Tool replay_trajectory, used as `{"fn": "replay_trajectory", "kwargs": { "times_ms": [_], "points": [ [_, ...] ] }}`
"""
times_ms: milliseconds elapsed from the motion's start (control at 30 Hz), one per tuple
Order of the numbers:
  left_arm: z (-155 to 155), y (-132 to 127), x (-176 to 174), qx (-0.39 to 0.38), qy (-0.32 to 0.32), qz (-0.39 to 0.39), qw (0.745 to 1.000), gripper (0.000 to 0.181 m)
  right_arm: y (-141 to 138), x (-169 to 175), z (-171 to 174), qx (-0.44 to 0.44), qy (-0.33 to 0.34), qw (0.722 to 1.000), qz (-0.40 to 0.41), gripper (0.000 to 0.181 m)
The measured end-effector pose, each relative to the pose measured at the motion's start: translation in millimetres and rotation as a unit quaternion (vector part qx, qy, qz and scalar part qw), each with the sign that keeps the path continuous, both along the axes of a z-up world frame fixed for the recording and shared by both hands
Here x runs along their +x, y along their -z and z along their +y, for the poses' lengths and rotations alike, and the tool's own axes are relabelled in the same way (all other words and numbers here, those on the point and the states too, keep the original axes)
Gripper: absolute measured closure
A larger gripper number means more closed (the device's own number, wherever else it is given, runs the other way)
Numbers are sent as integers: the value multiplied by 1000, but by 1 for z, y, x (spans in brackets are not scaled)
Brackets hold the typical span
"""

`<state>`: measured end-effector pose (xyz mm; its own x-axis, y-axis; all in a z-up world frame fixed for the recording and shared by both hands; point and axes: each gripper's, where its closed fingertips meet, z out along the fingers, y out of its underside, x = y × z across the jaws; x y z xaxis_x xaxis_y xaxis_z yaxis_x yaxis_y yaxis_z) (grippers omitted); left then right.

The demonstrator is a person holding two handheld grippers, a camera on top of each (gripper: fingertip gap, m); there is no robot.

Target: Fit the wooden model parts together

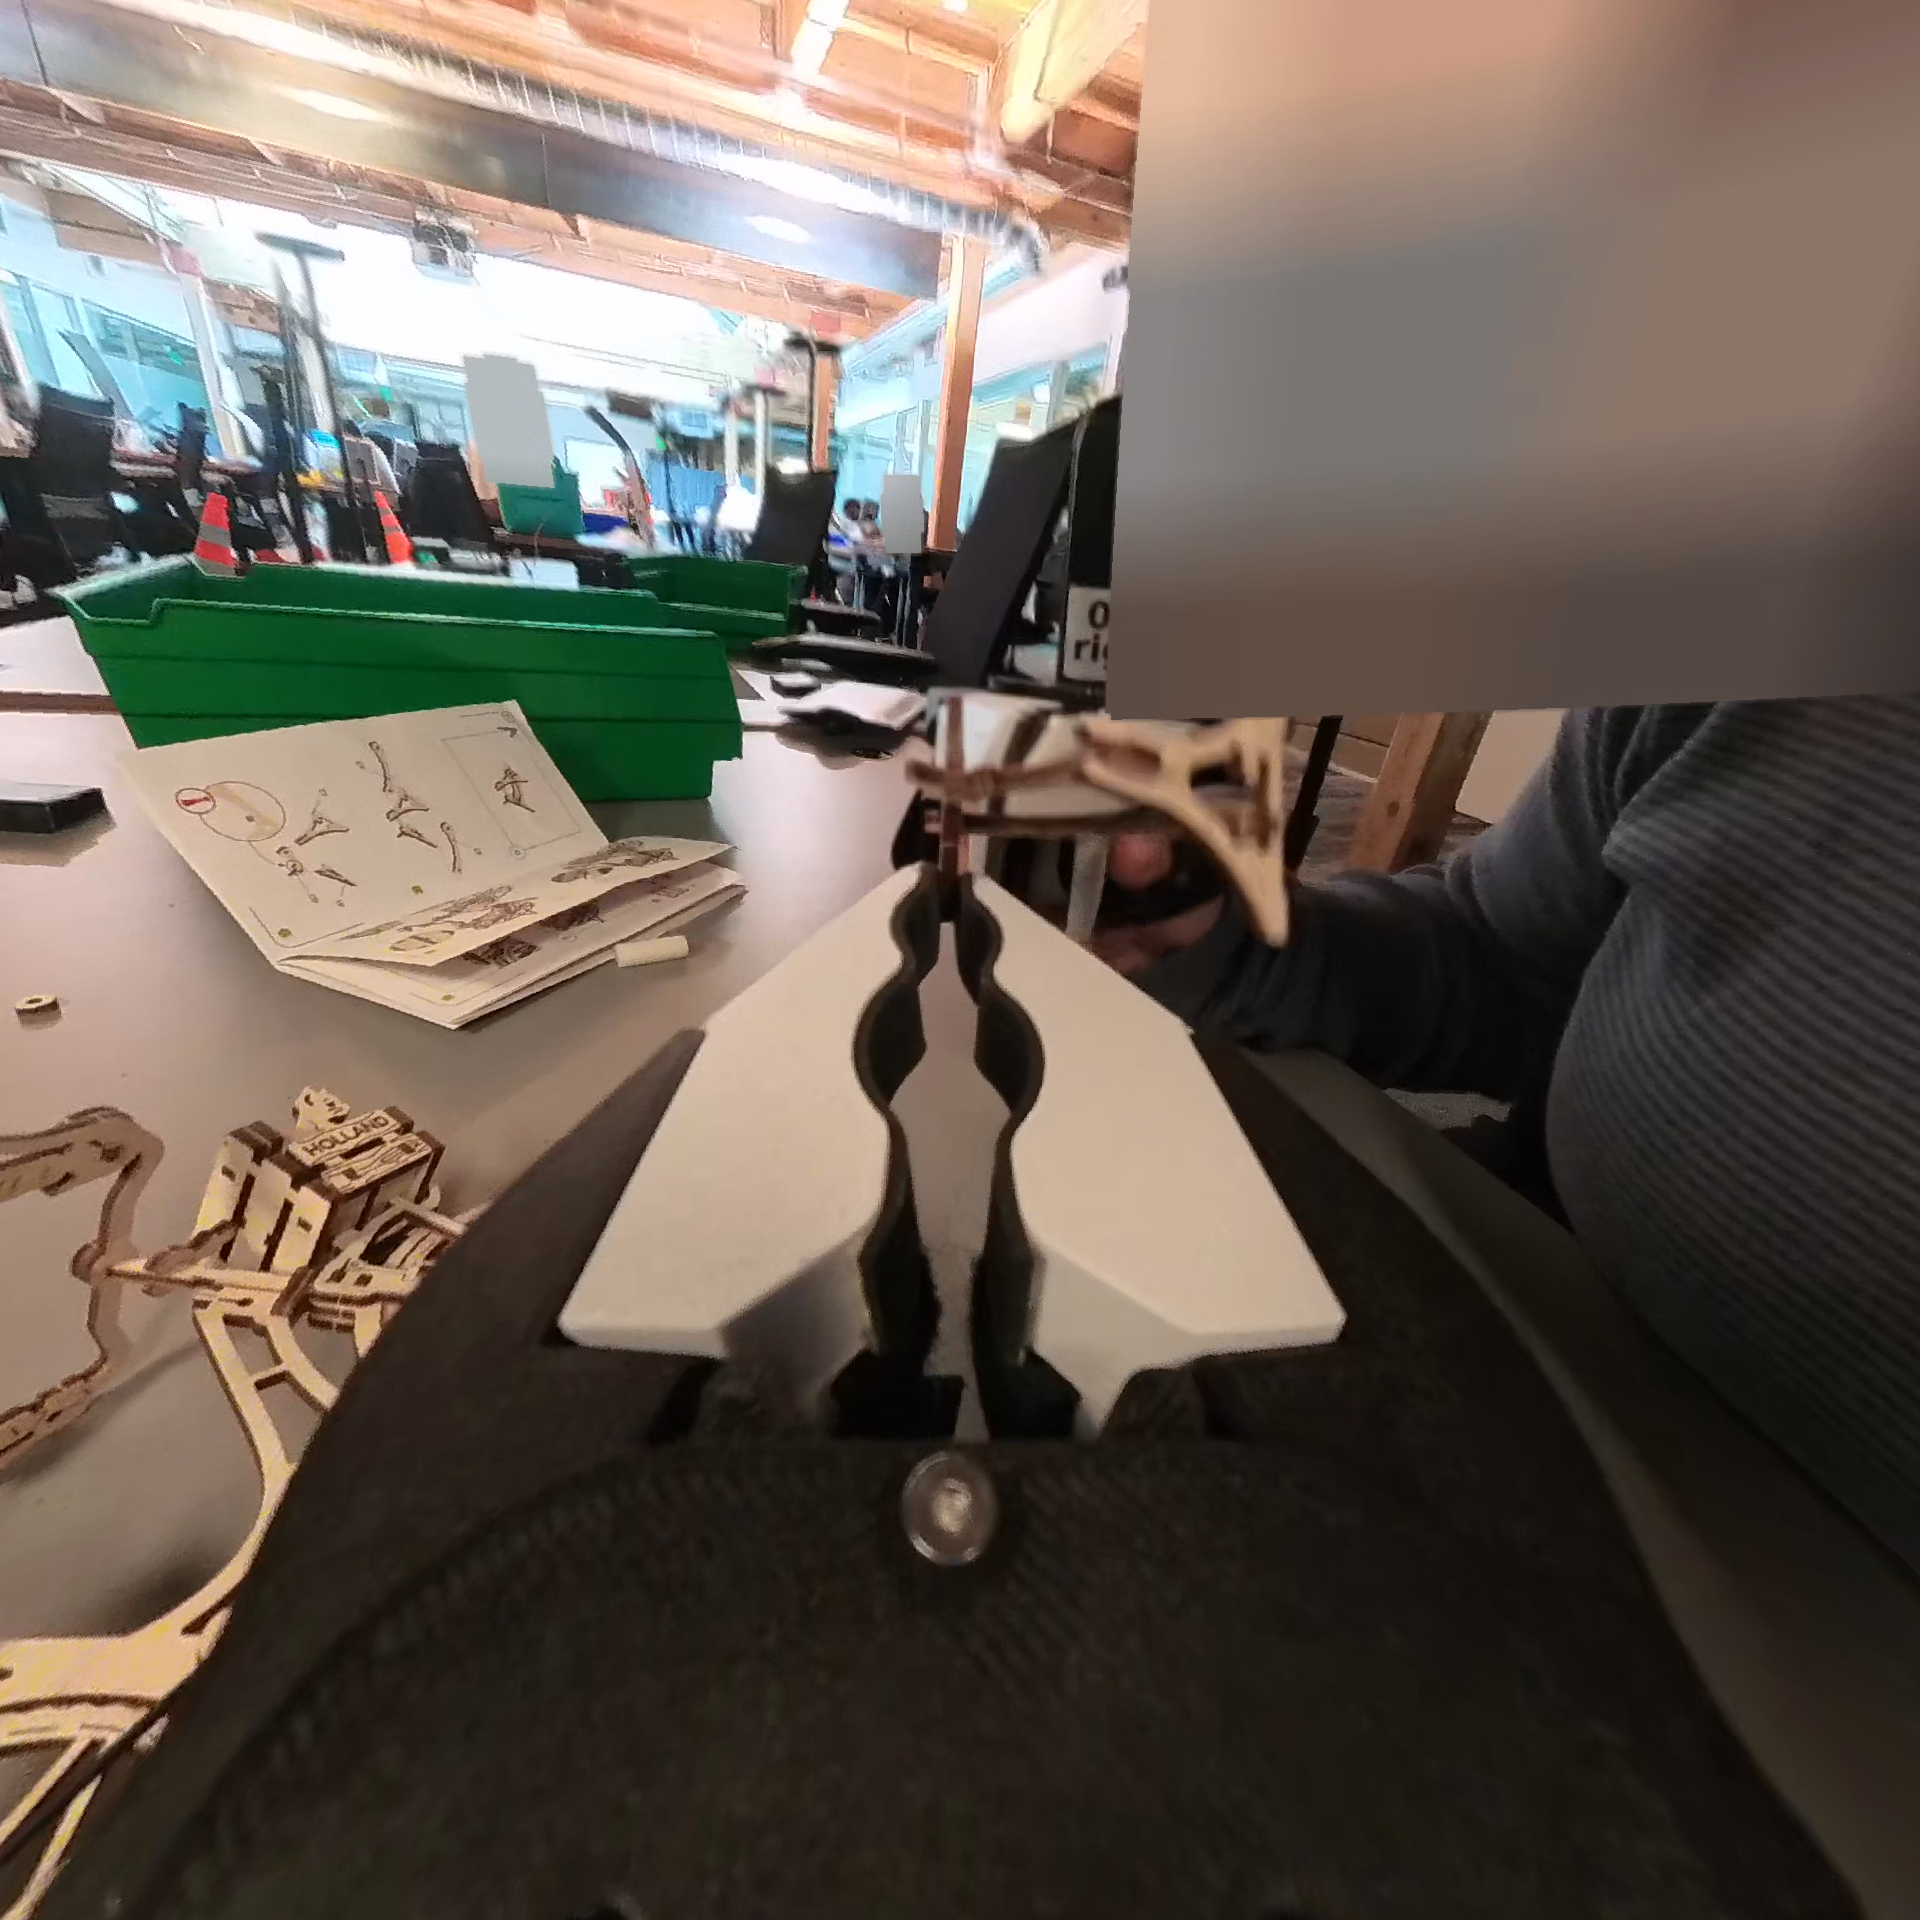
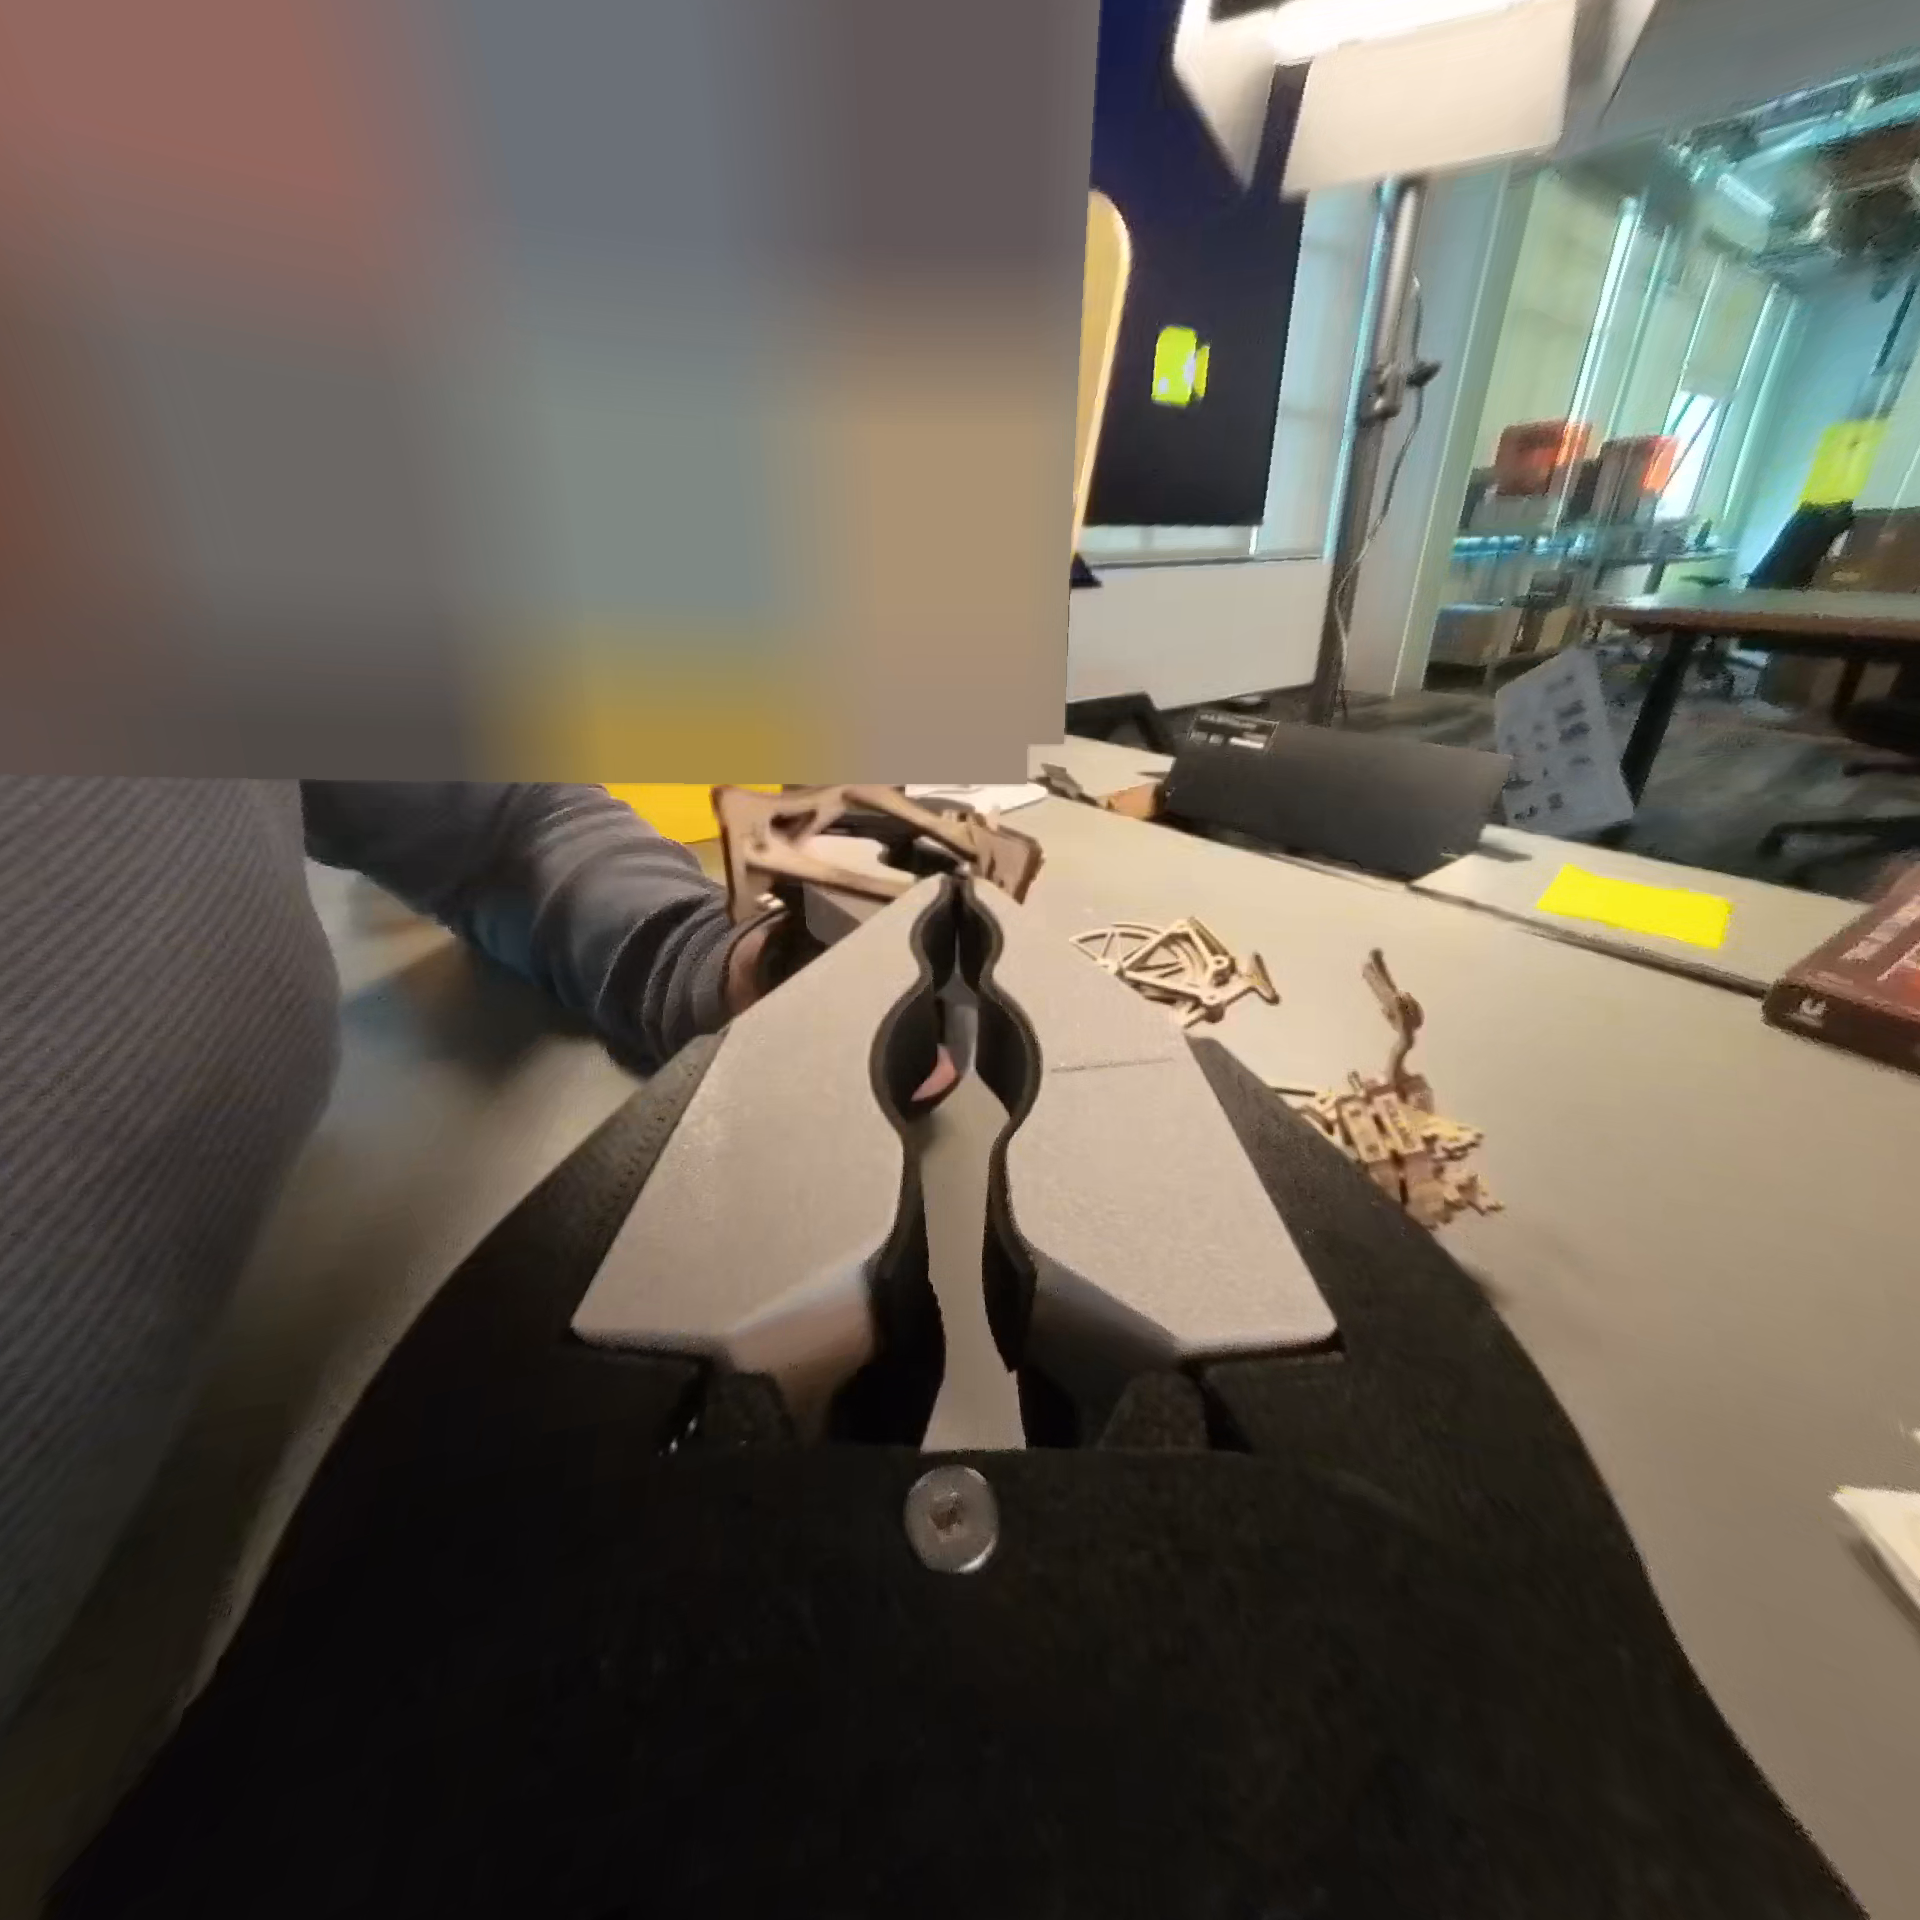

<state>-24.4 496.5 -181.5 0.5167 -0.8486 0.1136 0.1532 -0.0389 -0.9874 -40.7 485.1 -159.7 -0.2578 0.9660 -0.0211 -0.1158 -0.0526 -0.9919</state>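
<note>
My left gripper (image 1: 948, 896) is shut on a thin wooden part (image 1: 945, 842), seen edge-on and held above the table. That part meets a pale wooden triangular frame (image 1: 1195, 774) just beyond my fingertips. The white fingers of the right gripper (image 1: 987, 732) hold the frame from the far side. In the right wrist view my right gripper (image 2: 954, 891) is shut on the edge of the same frame (image 2: 831, 831), which looks brown there. A person's dark sleeve (image 2: 582, 914) and hand lie behind it. The joint between the two parts is blurred.
An instruction booklet (image 1: 416, 862), a half-built wooden model (image 1: 312, 1195) and a cut-out wooden sheet (image 1: 62, 1247) lie left of my left gripper. Green bins (image 1: 416, 655) stand behind. Loose wooden parts (image 2: 1174, 971) (image 2: 1392, 1132), a yellow sheet (image 2: 1631, 904) and a book (image 2: 1860, 977) lie to the right. Less than 4 cm separates the two grippers' tips.
</note>
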Motion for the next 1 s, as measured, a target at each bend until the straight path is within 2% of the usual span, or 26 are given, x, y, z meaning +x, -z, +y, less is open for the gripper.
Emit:
{"fn": "replay_trajectory", "kwargs": {
  "times_ms": [100,200,333,400,567,800,900,1000],
  "points": [
    [0,-1,1,4,-1,0,1000,180,-15,7,1,14,14,999,43,181],
    [1,2,1,-4,-2,8,1000,179,1,0,-3,22,4,1000,3,181],
    [1,0,0,-4,-1,-4,1000,179,-15,14,1,45,25,996,67,181],
    [2,0,-1,-9,-3,-9,1000,179,-24,20,6,78,65,990,102,181],
    [4,0,-2,-15,-3,-13,1000,179,-22,21,28,178,201,958,98,181],
    [4,0,-3,-17,-5,-16,1000,179,-21,20,23,243,228,937,99,181],
    [10,2,-8,-36,-25,-19,999,179,-21,20,9,285,210,928,114,165],
    [19,7,-15,-74,-50,-27,996,179,-4,7,0,329,193,921,75,142]
  ]
}}
